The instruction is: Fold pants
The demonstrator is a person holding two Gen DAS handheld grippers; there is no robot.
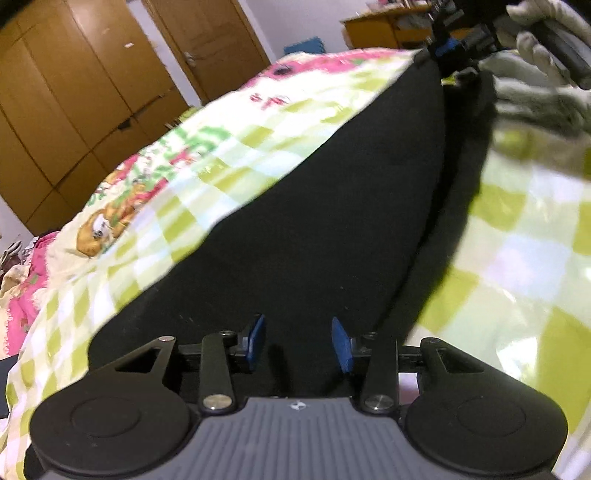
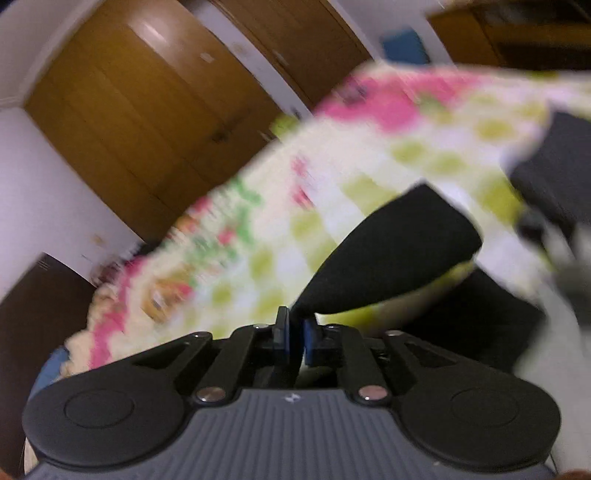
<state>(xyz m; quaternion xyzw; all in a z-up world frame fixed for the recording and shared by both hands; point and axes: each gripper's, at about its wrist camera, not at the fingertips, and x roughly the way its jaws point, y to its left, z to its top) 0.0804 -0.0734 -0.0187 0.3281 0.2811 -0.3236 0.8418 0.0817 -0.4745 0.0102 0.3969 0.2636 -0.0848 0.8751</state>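
Centrally, black pants (image 1: 314, 206) lie on the checkered bedspread (image 1: 192, 166). Left hand-held gripper (image 1: 300, 343) gapes wide above them, holding nothing; right hand-held gripper (image 2: 295, 338), lower centre, pinches a lifted pants corner (image 2: 391, 254).

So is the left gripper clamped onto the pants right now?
No, the left gripper is open, its blue fingers spread apart above the black pants with nothing pinched between them.

You are in a home bedroom: a bed (image 1: 517, 258) covered with a green-checked cartoon sheet (image 1: 177, 177), tall wooden wardrobe doors (image 1: 74, 92) along the wall, and a wooden desk (image 1: 380, 29) cluttered at the far side.
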